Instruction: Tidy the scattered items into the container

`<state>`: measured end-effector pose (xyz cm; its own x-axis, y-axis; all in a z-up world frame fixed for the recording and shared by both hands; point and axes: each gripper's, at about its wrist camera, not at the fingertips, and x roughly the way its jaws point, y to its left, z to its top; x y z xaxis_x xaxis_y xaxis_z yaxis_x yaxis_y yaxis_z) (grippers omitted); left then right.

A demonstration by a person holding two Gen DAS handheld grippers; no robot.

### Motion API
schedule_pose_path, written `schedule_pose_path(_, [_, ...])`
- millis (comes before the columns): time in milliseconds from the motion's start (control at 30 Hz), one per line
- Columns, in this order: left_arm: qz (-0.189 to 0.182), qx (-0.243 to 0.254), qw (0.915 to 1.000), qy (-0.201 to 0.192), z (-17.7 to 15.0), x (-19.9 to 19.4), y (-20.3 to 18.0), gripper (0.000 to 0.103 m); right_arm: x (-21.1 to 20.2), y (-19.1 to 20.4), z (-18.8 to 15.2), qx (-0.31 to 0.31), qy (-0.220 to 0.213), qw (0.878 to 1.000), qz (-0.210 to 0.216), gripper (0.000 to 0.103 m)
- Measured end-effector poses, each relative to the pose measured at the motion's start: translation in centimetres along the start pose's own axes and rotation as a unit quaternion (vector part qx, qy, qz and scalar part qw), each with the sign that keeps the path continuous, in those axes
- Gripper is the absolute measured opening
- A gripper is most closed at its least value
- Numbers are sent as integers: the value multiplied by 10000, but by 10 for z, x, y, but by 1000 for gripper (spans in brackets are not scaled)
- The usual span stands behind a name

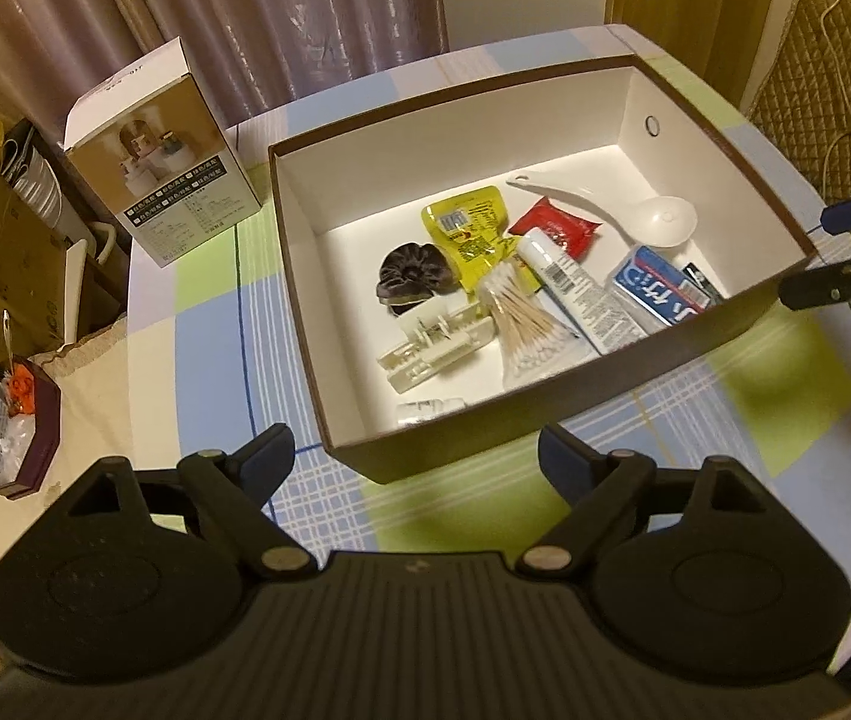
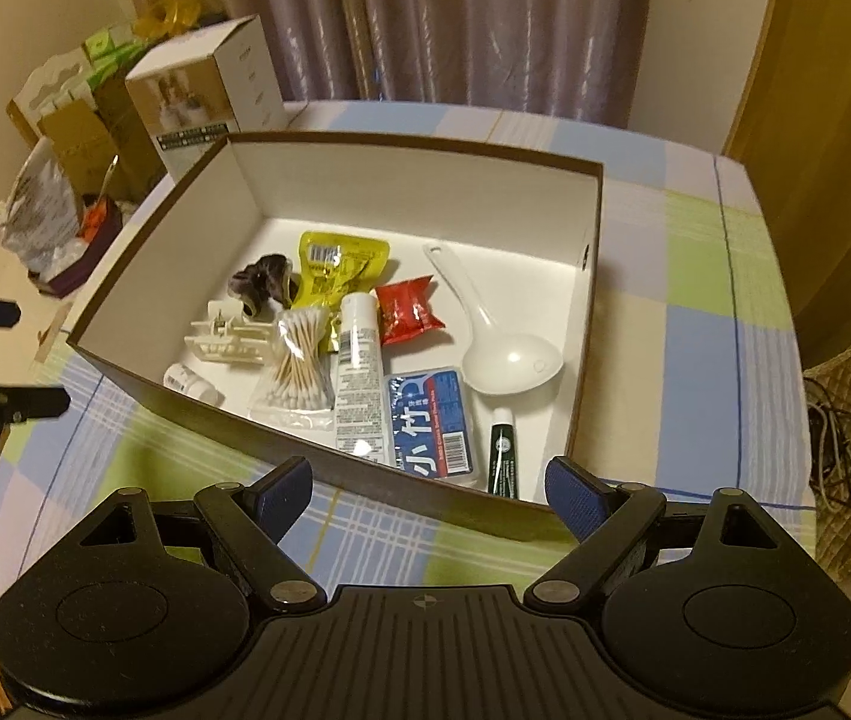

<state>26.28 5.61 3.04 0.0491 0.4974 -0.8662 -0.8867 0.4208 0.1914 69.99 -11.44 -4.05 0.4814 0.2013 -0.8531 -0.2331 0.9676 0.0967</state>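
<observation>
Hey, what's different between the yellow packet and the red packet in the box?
The yellow packet is larger and flatter; the red packet is smaller and puffier. The yellow packet shows a barcode and printed text, while the red packet's print is too small to read. The yellow packet lies next to the dark scrunchie; the red packet lies beside the white spoon. Both lie loose on the floor of the box.

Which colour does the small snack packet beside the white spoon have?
Red, with some white print. The snack packet shows best in the right wrist view.
</observation>
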Motion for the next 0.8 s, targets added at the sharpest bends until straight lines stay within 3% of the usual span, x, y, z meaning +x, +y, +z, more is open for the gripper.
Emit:
schedule_pose_path(300, [-126, 93, 9997, -190, -14, -17, -11, 88, -26, 10, -10, 65, -393, 9992, -99, 90])
schedule_pose_path(433, [-101, 115, 9993, -354, -20, -25, -13, 93, -30, 15, -18, 153, -493, 9987, -40, 90])
schedule_pose_path(800, [41, 192, 9974, -687, -43, -37, -19, 93, -33, 23, -49, 504, -653, 9965, -119, 90])
